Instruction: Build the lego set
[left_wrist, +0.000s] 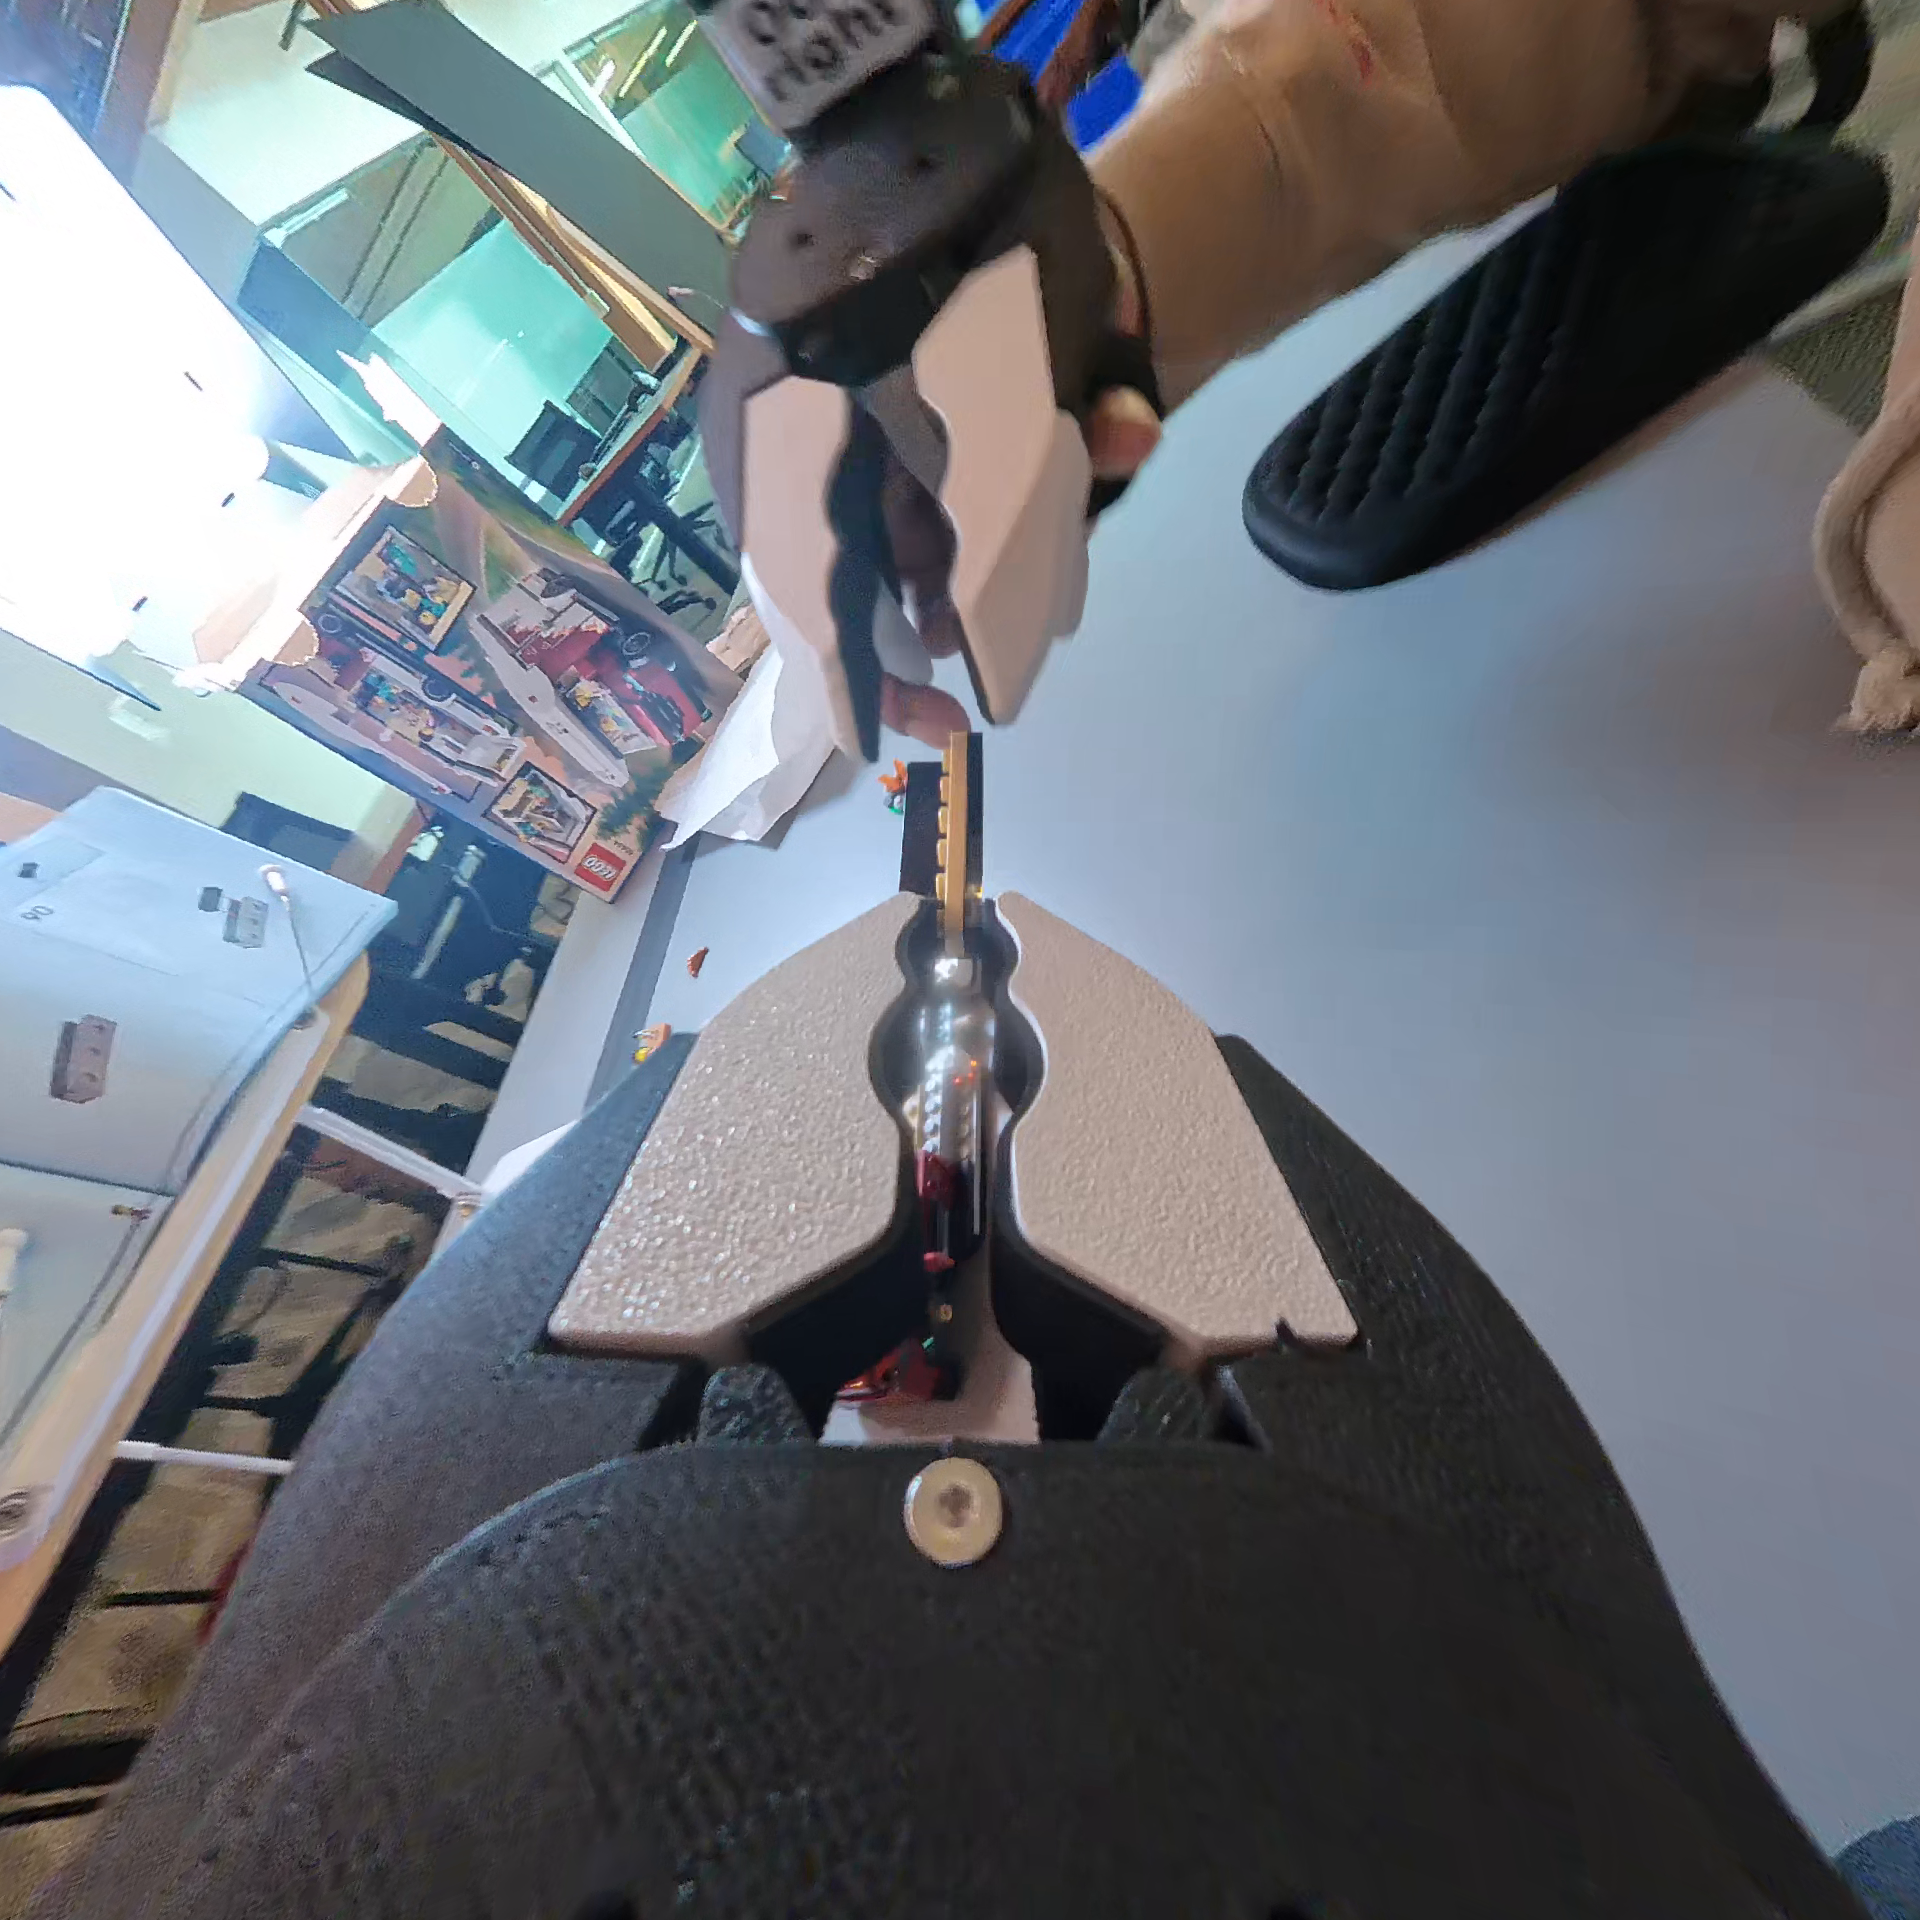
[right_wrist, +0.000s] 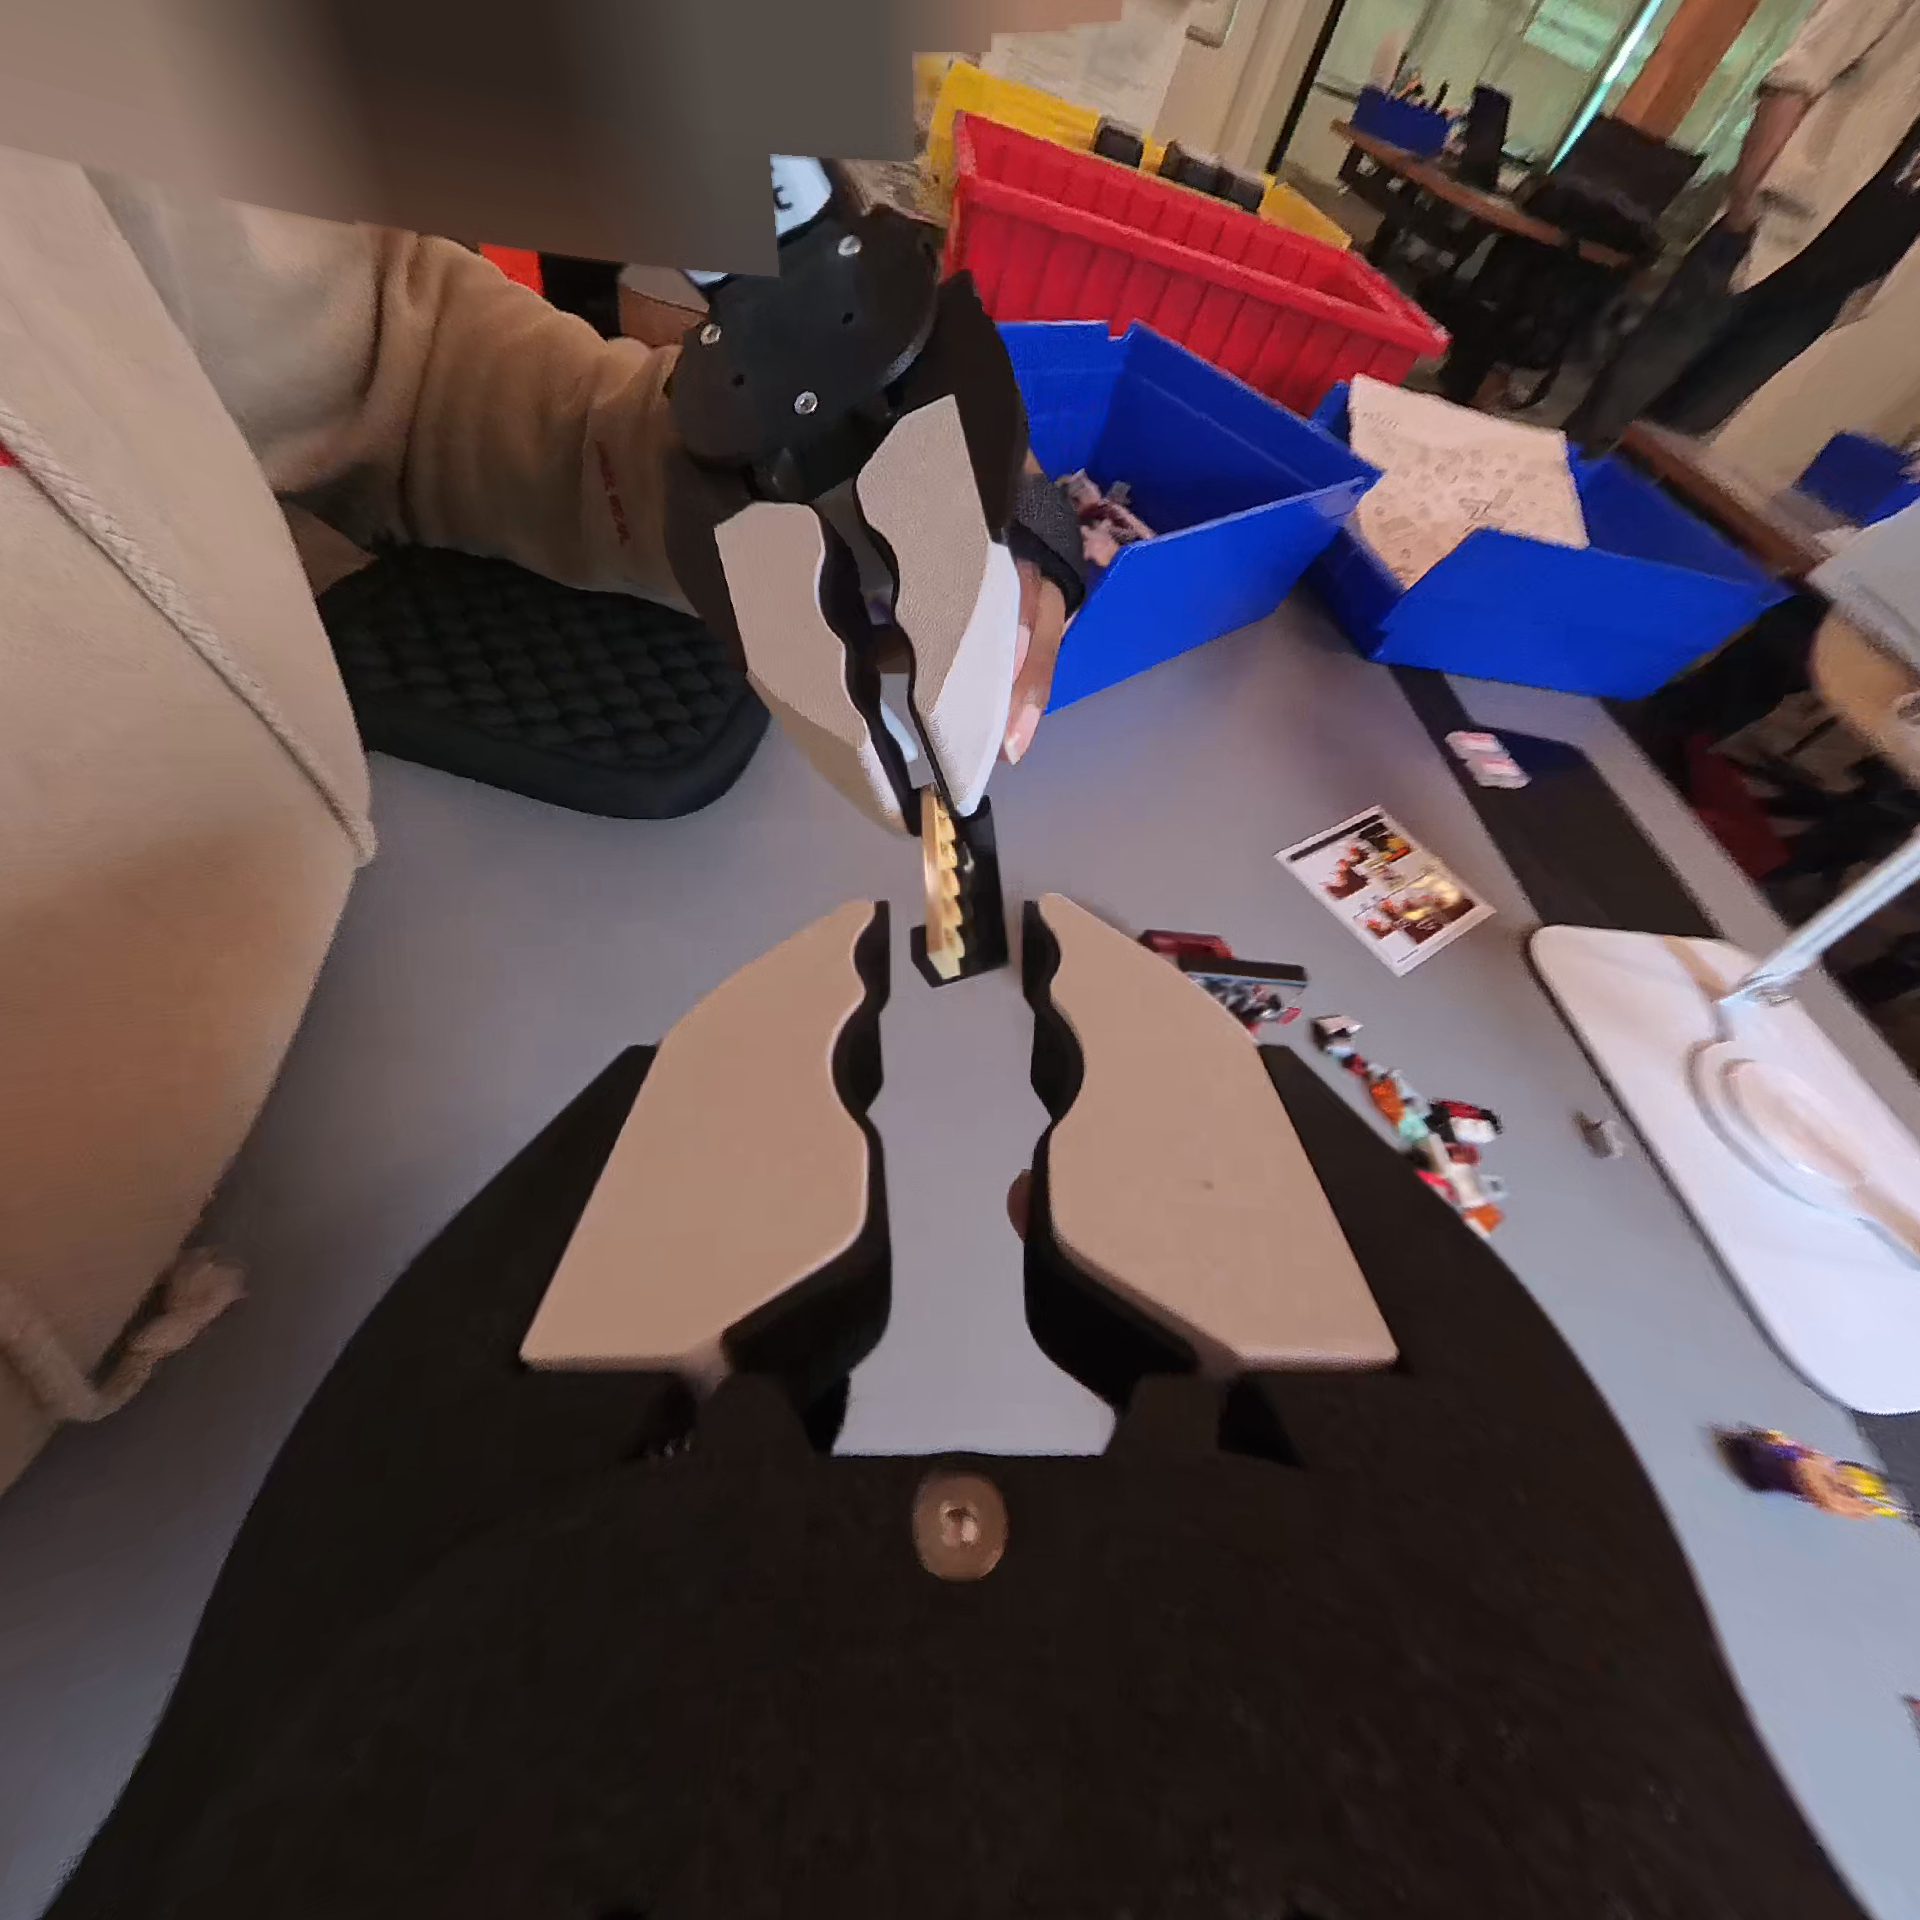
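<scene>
Office-type workroom used for toy-brick building. Grey table (right_wrist: 623, 935) under both tongs. Behind left tongs (right_wrist: 914, 800): blue bins (right_wrist: 1195, 499), red bin (right_wrist: 1143, 249), yellow bin (right_wrist: 997, 94). Right of right tongs (right_wrist: 956, 935): loose bricks (right_wrist: 1434, 1132), instruction leaflet (right_wrist: 1382, 883). Left of right tongs (left_wrist: 925, 727) in left view: toy-set box (left_wrist: 499, 665), glass partitions (left_wrist: 468, 312). Far back: desks, chairs.

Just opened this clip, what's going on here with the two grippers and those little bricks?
A person works two handheld grippers over a grey table. The left gripper is shut on a brick assembly, a tan studded plate against a black piece. The right gripper is open, its fingers either side of the assembly's far end without touching. Loose bricks, a leaflet and blue bins lie nearby.
</scene>
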